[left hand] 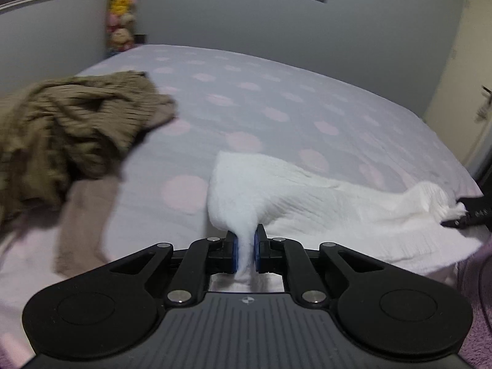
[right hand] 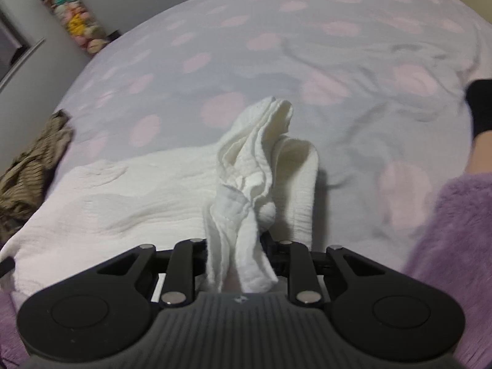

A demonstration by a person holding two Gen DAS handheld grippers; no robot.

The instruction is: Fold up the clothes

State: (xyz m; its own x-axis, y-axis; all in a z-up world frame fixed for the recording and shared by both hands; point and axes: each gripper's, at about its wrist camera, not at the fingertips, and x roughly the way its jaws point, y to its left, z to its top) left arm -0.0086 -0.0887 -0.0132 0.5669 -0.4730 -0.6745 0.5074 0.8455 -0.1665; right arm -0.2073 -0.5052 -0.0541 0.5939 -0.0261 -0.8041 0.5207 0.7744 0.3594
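Left wrist view: the bed [left hand: 276,98] carries a white cloth [left hand: 323,196] stretched between both claws, with a brown garment [left hand: 77,129] heaped well apart to the left. The left claw [left hand: 246,253] is clamped on one bunched end; the right claw [right hand: 236,255] is clamped on the other.

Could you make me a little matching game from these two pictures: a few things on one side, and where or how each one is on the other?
Things:
1. white garment
2. brown garment
3. bed sheet
4. plush toys

States:
A. crumpled in a heap at the left of the bed
B. stacked in a column by the wall
C. pinched at both ends by the left claw and right claw
D. grey with pink dots

Pairs: 1-C, 2-A, 3-D, 4-B
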